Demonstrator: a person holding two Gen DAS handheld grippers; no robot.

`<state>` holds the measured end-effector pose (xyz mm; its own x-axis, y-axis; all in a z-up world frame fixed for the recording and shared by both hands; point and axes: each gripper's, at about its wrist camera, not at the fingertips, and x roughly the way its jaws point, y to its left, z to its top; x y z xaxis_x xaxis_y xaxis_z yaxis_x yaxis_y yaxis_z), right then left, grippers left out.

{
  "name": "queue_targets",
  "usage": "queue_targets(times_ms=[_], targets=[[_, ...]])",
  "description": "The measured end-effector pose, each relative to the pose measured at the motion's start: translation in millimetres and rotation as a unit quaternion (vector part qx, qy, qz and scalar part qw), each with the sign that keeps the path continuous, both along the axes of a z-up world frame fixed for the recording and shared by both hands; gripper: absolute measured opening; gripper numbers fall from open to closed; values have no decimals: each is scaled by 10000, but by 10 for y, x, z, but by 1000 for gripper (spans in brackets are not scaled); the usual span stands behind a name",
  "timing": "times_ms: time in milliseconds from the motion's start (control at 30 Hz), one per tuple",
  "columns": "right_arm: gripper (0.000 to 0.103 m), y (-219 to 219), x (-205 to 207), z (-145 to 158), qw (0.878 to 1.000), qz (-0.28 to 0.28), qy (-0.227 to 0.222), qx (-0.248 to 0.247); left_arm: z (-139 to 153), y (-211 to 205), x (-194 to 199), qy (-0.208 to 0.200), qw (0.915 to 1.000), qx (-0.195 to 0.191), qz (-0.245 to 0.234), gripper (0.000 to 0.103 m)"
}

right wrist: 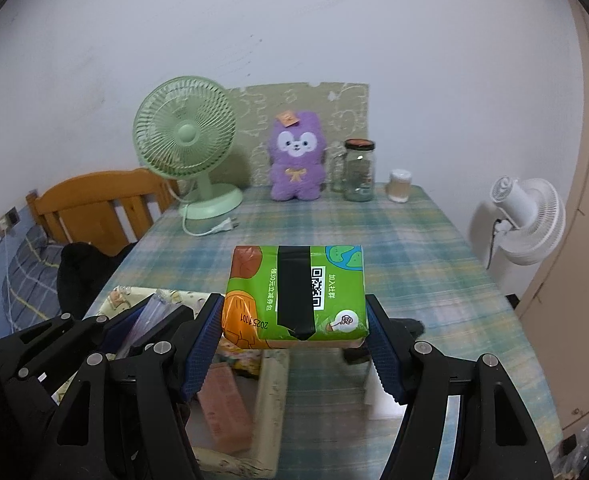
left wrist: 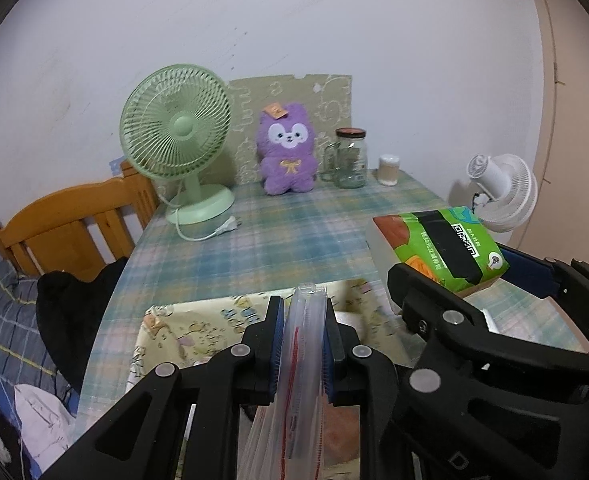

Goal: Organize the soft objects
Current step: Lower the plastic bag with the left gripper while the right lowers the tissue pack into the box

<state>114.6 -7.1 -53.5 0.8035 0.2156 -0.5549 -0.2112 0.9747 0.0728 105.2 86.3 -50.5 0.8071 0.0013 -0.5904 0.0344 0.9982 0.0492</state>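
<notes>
The left gripper (left wrist: 304, 344) has its fingers (left wrist: 275, 344) narrow, and they press from both sides on the top edge of a clear plastic bag (left wrist: 302, 360) with a red line along its seal; the bag hangs down below them. The right gripper (right wrist: 294, 344) holds a green tissue pack (right wrist: 296, 292) between its blue fingers (right wrist: 203, 344), one on each side of the pack, and the pack is lifted above the surface (right wrist: 394, 248), which has a checked cloth. In the left wrist view the same tissue pack (left wrist: 442, 248) is seen to the right of the bag, a little higher. Under both grippers stands a fabric box (left wrist: 190, 328) with a cartoon print, near the front edge of the surface. At the far side of the surface, by the wall, there are a green fan (right wrist: 186, 148), a purple plush toy (right wrist: 297, 160), a glass jar (right wrist: 359, 170) and a small white container (right wrist: 399, 186). A white fan (right wrist: 528, 220) stands to the right, beside the surface. To the left is a wooden bed frame (left wrist: 74, 224).
</notes>
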Motion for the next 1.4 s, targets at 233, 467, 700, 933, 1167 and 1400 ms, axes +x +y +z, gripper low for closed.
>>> queue_targets(times_ms=[233,467,700,933,1167,1400], targets=[[71,190,55,-119,9998,139,135,15,-136,171,73,178,9998,72,-38,19],[71,368,119,-258,9989,329,333,3,-280,352,122,376,9992,-1,105,25],[71,521,153,-386,9969,547,559,43,-399,491,93,621,9979,-91,179,72],[71,591,128,-431,9960,598,660,15,-441,519,57,788,9967,5,189,75],[72,626,73,-425,9952,761,613,-94,-435,516,-15,843,9963,55,186,75],[77,639,16,-412,9948,782,625,-208,-432,523,-91,875,9959,33,224,83]])
